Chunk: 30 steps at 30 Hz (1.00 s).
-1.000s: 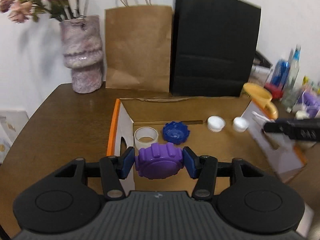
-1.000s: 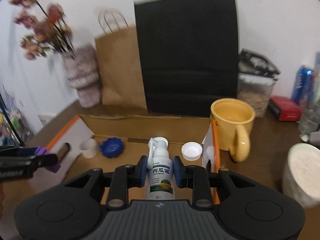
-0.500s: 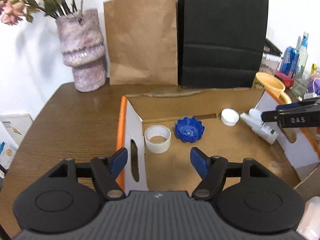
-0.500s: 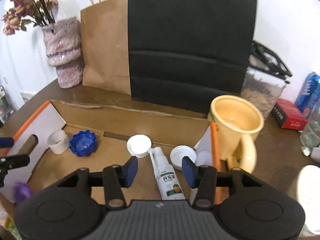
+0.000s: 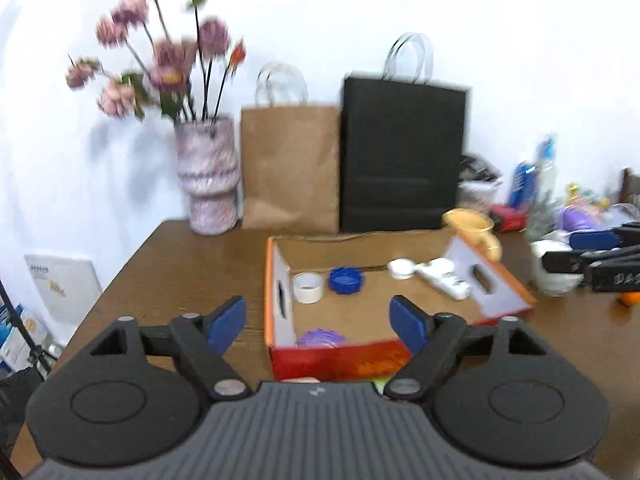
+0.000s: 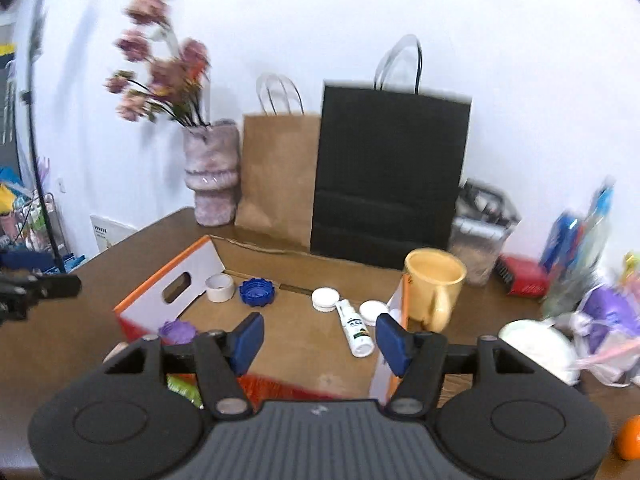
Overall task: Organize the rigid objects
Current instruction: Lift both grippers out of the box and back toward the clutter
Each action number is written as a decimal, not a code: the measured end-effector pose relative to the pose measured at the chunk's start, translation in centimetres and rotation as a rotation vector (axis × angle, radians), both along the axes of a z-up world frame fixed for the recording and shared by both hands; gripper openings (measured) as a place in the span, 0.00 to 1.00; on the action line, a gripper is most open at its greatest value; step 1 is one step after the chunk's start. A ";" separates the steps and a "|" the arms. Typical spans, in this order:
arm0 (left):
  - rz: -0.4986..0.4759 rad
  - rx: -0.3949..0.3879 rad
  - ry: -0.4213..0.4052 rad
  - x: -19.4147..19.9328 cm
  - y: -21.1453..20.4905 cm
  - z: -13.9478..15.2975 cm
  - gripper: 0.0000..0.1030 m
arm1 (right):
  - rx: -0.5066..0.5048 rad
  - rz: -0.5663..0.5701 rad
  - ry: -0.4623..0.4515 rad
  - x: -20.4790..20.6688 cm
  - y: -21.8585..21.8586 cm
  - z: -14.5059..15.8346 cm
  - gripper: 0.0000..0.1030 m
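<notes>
An open cardboard box (image 5: 280, 292) (image 6: 176, 284) lies on the brown table. Inside lie a purple lid (image 5: 318, 337) (image 6: 177, 331) at the near left corner, a tape roll (image 5: 307, 288) (image 6: 219, 287), a blue lid (image 5: 346, 280) (image 6: 257, 292), white caps (image 5: 402, 268) (image 6: 325, 298) and a white spray bottle (image 5: 442, 282) (image 6: 354, 330). My left gripper (image 5: 320, 322) is open and empty, held back above the box's near wall. My right gripper (image 6: 320, 338) is open and empty, above the box's near right part.
A yellow mug (image 6: 434, 284) stands just outside the box's right flap. A flower vase (image 5: 208, 178), a brown paper bag (image 5: 290, 168) and a black bag (image 5: 402, 156) stand behind. A white bowl (image 6: 538, 350), an orange (image 6: 629, 438) and clutter lie at the right.
Both grippers opened: the left let go of the purple lid, the right let go of the spray bottle, both now lying in the box. Both grippers then pulled back and up.
</notes>
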<state>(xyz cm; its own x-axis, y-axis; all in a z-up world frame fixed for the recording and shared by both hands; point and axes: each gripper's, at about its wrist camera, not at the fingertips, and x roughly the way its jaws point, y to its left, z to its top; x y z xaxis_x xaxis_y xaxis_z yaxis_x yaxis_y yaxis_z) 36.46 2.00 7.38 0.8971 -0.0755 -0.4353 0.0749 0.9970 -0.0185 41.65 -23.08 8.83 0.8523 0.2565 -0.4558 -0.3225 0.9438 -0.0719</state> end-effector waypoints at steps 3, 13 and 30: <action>-0.027 -0.044 -0.045 -5.4 -0.7 0.2 0.82 | 0.019 -0.002 -0.056 -5.8 -0.4 -0.6 0.65; -0.020 -0.057 -0.271 -20.9 -1.8 -2.3 0.93 | 0.110 -0.082 -0.215 -23.3 -0.8 -4.7 0.70; 0.119 -0.051 -0.216 -28.8 -0.8 -6.1 0.94 | 0.122 -0.095 -0.193 -33.9 -0.7 -7.6 0.78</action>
<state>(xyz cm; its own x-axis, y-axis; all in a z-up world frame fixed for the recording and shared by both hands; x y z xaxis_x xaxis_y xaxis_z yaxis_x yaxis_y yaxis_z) 7.70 1.16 1.24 0.9727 0.0195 -0.2313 -0.0356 0.9972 -0.0656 7.79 -23.76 1.19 0.9435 0.2140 -0.2528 -0.2230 0.9748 -0.0070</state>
